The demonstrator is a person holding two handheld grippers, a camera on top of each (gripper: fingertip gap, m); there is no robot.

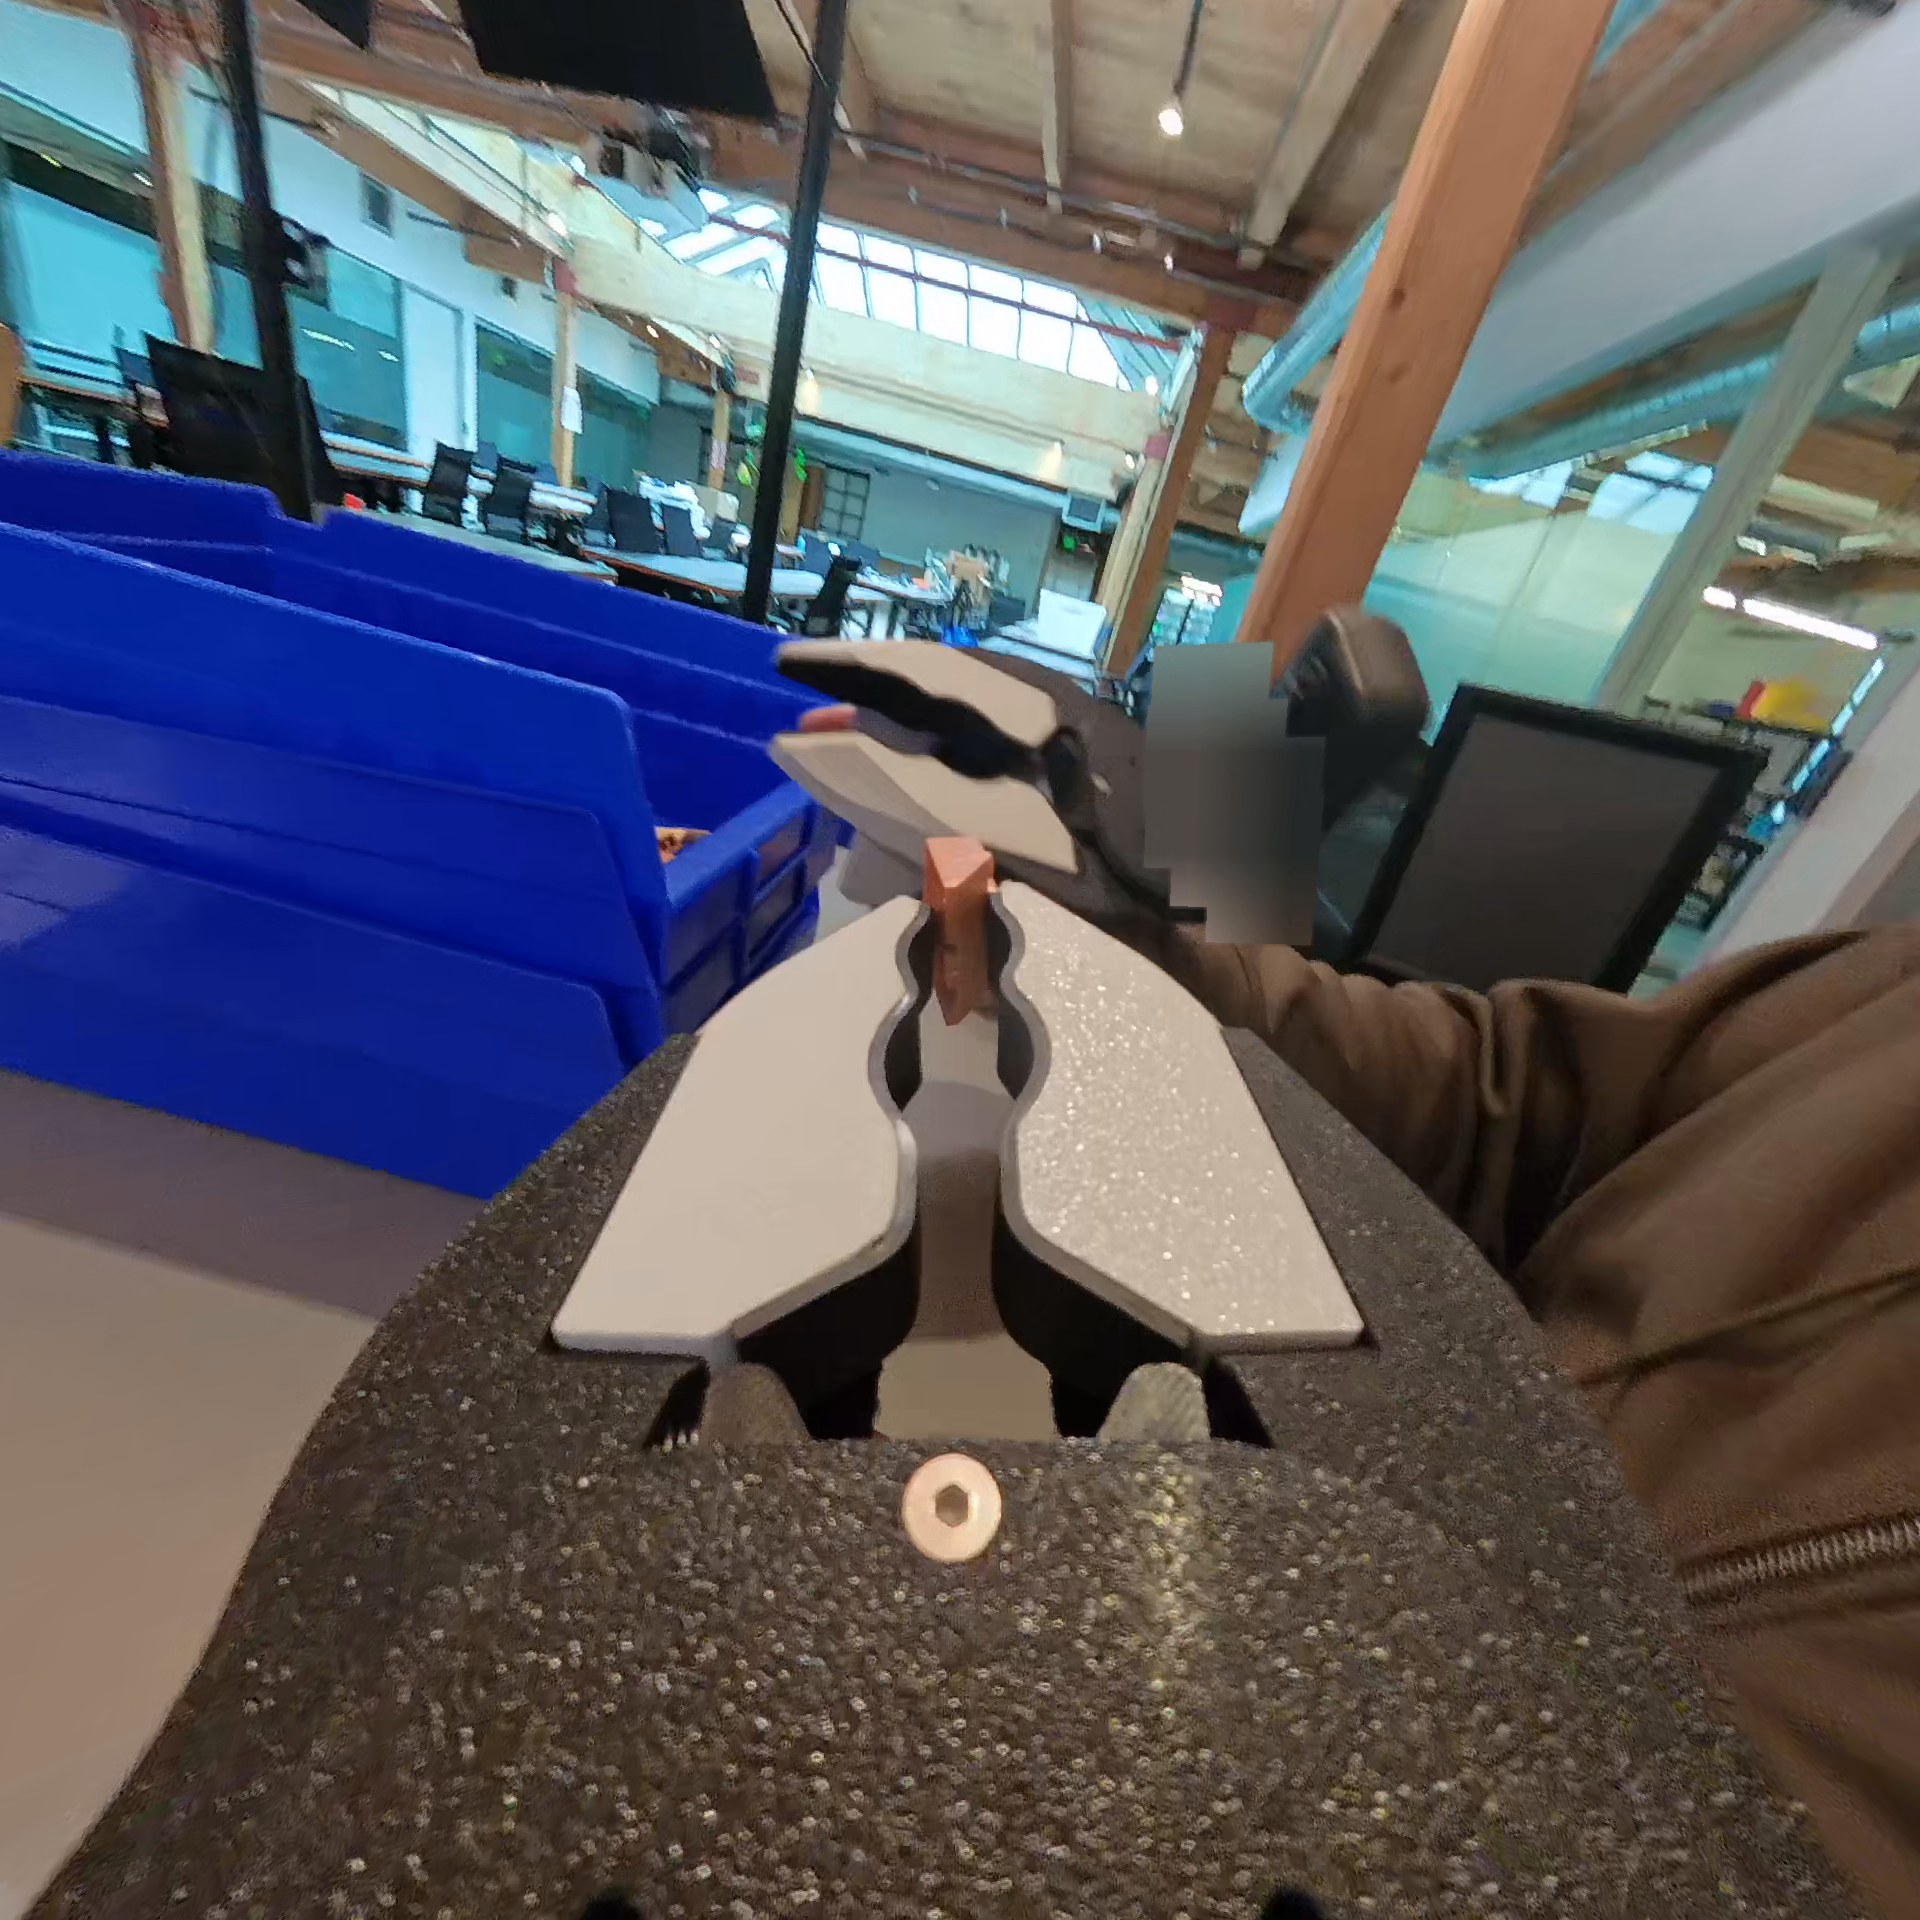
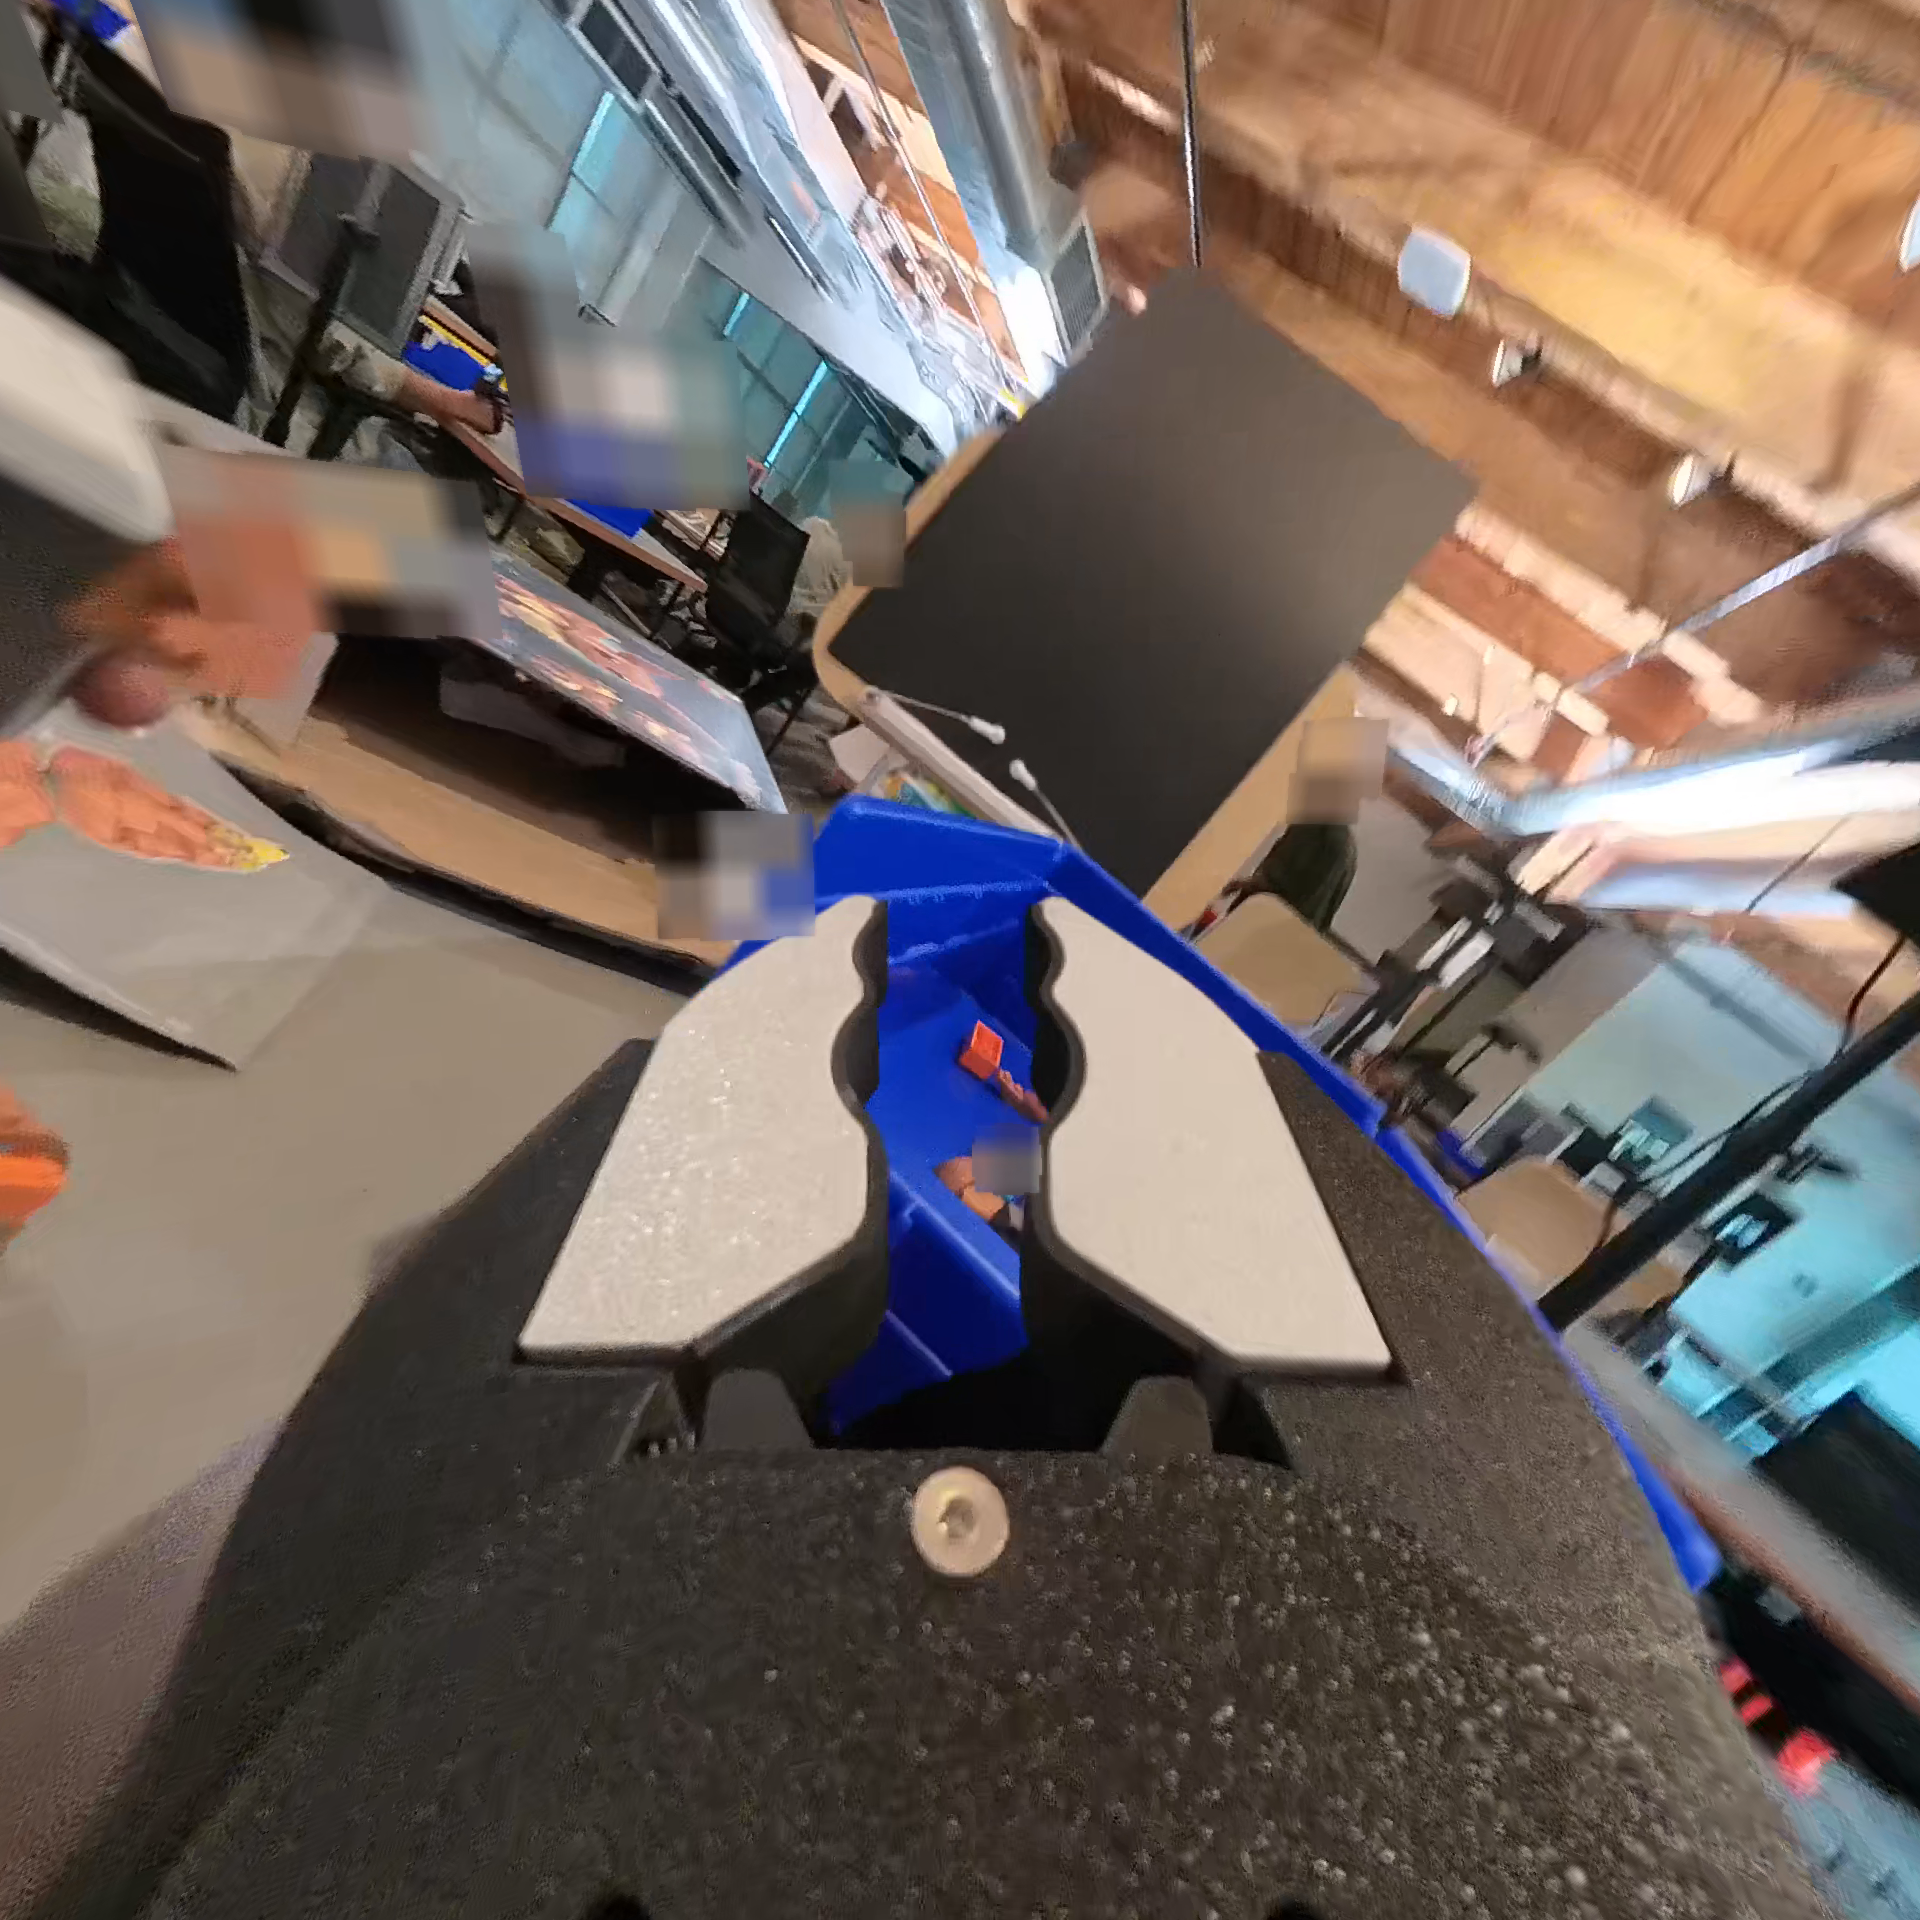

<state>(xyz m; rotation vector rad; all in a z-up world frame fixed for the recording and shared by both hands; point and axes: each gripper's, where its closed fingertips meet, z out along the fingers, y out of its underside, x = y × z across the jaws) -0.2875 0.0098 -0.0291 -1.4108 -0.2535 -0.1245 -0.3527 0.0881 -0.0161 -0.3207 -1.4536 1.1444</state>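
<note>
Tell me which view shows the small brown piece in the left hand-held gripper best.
Left wrist view: the small brown piece sits centred and sharp, pinched upright between the left hand-held gripper tips. The right wrist view doesn't show it clearly; that side is blurred and mosaicked.

— Where's my left tongs [image 1: 958, 940]?
— Closed on a block [image 1: 958, 925], bins [image 1: 312, 748] to its left on the tabletop [image 1: 156, 1351], right tongs [image 1: 831, 717] just beyond.
— And from the right view?
— Tongs [image 2: 958, 956] parted, a bin [image 2: 935, 1143] ahead, a cube [image 2: 982, 1047] inside.

Bright daylight from skylights; right wrist view motion-blurred, edges fisheye-warped.
</note>
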